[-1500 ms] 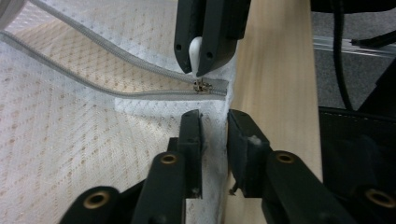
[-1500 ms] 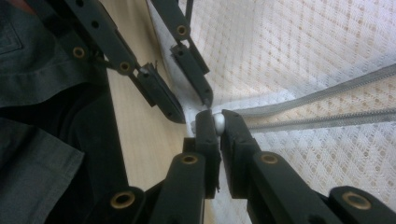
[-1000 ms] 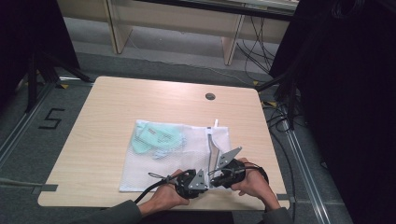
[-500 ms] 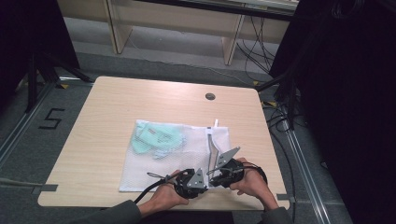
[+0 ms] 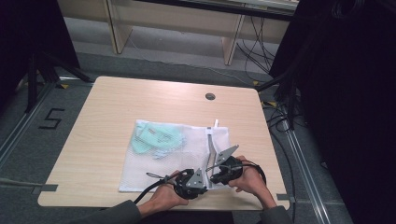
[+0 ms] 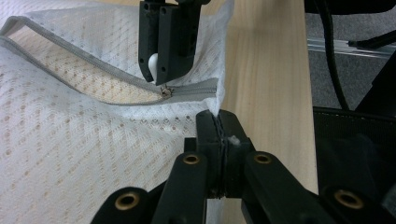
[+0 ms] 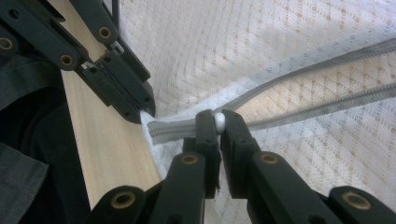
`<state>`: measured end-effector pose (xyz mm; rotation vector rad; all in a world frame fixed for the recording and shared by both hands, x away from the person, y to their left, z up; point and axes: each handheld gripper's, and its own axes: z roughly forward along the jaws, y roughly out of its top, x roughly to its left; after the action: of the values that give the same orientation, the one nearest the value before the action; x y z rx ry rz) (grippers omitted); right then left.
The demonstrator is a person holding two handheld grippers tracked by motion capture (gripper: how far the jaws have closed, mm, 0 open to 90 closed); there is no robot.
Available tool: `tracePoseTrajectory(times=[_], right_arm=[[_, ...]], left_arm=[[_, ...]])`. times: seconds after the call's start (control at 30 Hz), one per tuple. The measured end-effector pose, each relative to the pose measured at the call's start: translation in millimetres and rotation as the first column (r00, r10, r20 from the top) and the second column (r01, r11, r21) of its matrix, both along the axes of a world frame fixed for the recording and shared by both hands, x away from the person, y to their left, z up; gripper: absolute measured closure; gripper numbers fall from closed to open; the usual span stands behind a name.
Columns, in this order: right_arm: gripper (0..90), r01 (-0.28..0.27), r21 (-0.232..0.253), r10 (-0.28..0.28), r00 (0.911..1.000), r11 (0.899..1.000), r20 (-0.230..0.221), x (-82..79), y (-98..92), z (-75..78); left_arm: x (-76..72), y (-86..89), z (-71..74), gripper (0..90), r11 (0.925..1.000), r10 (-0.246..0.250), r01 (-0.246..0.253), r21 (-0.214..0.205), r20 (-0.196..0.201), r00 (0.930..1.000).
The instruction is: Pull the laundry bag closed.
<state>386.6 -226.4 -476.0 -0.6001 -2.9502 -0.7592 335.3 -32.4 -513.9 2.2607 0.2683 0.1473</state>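
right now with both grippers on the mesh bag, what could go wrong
1. The right gripper pinches only the small white zipper pull; it could slip out once pulled.
2. The left gripper clamps just the corner of the mesh bag beside the zipper end; the thin fabric may slide free or bunch, jamming the slider.
3. The bag lies near the table edge, so a tug might drag it off with the green item inside.
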Motion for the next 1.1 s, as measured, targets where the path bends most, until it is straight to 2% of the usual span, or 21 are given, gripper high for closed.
tracePoseTrajectory(times=[0.1, 0.17, 0.2, 0.27, 0.3, 0.33, 0.37, 0.47, 0.5, 0.53, 0.57, 0.63, 0.7, 0.73, 0.87, 0.9, 0.93, 1.1], right_arm=[[86.7, -0.005, -0.008, 0.005, 0.9999, 1.0, 0.016, 1.1, 1.6, -0.4], [86.7, 0.004, -0.011, -0.004, 0.9999, 1.0, 0.016, 2.0, 2.0, -0.3], [86.7, -0.013, -0.007, 0.013, 0.9992, 1.0, 0.037, 4.4, 1.5, -0.9], [86.7, -0.009, -0.007, 0.009, 0.9993, 1.0, 0.037, 5.3, 1.4, -1.6], [86.7, 0.008, -0.005, -0.008, 0.9998, 1.0, 0.019, 4.2, 2.0, -1.8], [86.7, -0.025, -0.008, 0.025, 0.9985, 1.0, 0.049, 7.5, 1.8, -2.3], [86.7, -0.001, -0.018, 0.002, 0.9993, 1.0, 0.037, 6.0, 2.1, -1.6], [86.7, 0.001, -0.019, 0.0, 0.9992, 1.0, 0.041, 7.4, 2.3, -1.5], [86.7, 0.011, -0.019, -0.011, 0.9997, 1.0, 0.022, 6.3, 2.7, -1.1], [86.7, 0.012, -0.029, -0.012, 0.9997, 1.0, 0.021, 6.6, 2.8, -0.6], [86.7, -0.024, -0.018, 0.024, 0.9992, 1.0, 0.032, 9.5, 3.0, -2.2], [86.7, 0.006, -0.028, -0.006, 0.9997, 1.0, 0.023, 7.6, 3.6, -1.6], [86.7, -0.019, -0.021, 0.02, 0.9992, 1.0, 0.034, 10.6, 3.8, -2.3], [86.6, 0.006, -0.027, -0.006, 0.9997, 1.0, 0.024, 8.5, 4.4, -1.8], [86.7, 0.008, -0.032, -0.007, 0.9995, 0.999, 0.032, 9.6, 5.1, -1.4], [86.7, -0.039, -0.02, 0.04, 0.9975, 0.999, 0.059, 14.2, 4.8, -2.8], [86.7, -0.046, -0.018, 0.047, 0.9969, 0.999, 0.063, 15.4, 4.5, -2.9], [86.7, -0.042, -0.019, 0.044, 0.997, 0.999, 0.065, 17.9, 4.2, -2.9]], left_arm=[[-1.4, -0.1, -0.2, 88.6, 0.9998, 0.012, -0.012, -0.015, 0.003, 0.9999], [-2.0, 0.1, 0.5, 88.6, 1.0, 0.003, -0.003, 0.0, 0.012, 0.9999], [-2.0, 0.0, 0.4, 88.5, 1.0, 0.0, 0.0, -0.001, 0.007, 1.0], [-1.5, 0.2, 0.1, 88.6, 1.0, -0.002, 0.002, -0.001, 0.005, 1.0], [-1.3, 0.3, 0.1, 88.5, 1.0, -0.001, 0.001, -0.002, 0.002, 1.0], [-1.6, 0.2, 0.3, 88.6, 1.0, 0.002, -0.002, -0.007, -0.002, 1.0], [-1.8, 0.2, 0.5, 88.5, 1.0, 0.005, -0.005, -0.009, 0.002, 1.0], [-1.6, 0.7, 0.9, 88.5, 1.0, -0.003, 0.003, -0.001, 0.003, 1.0], [-1.7, 0.8, 1.1, 88.6, 1.0, -0.004, 0.004, 0.0, 0.002, 1.0], [-1.5, 0.9, 1.3, 88.5, 1.0, -0.005, 0.005, 0.001, 0.003, 1.0], [-1.4, 0.9, 1.0, 88.5, 1.0, -0.002, 0.002, -0.002, 0.004, 1.0], [-1.0, 1.4, 1.1, 88.5, 1.0, -0.005, 0.005, 0.002, 0.002, 1.0], [-1.1, 1.5, 1.3, 88.5, 1.0, -0.007, 0.007, 0.003, 0.001, 1.0], [-1.0, 1.6, 1.5, 88.5, 1.0, -0.007, 0.007, 0.004, 0.003, 1.0], [-1.0, 1.9, 1.5, 88.5, 1.0, -0.004, 0.004, 0.002, -0.002, 1.0], [-1.0, 1.8, 1.7, 88.5, 1.0, -0.006, 0.006, 0.001, -0.004, 1.0], [-1.1, 1.6, 1.7, 88.5, 1.0, -0.006, 0.006, 0.001, -0.001, 1.0], [-1.0, 1.7, 1.2, 88.5, 1.0, -0.009, 0.009, 0.0, -0.008, 0.9999]])
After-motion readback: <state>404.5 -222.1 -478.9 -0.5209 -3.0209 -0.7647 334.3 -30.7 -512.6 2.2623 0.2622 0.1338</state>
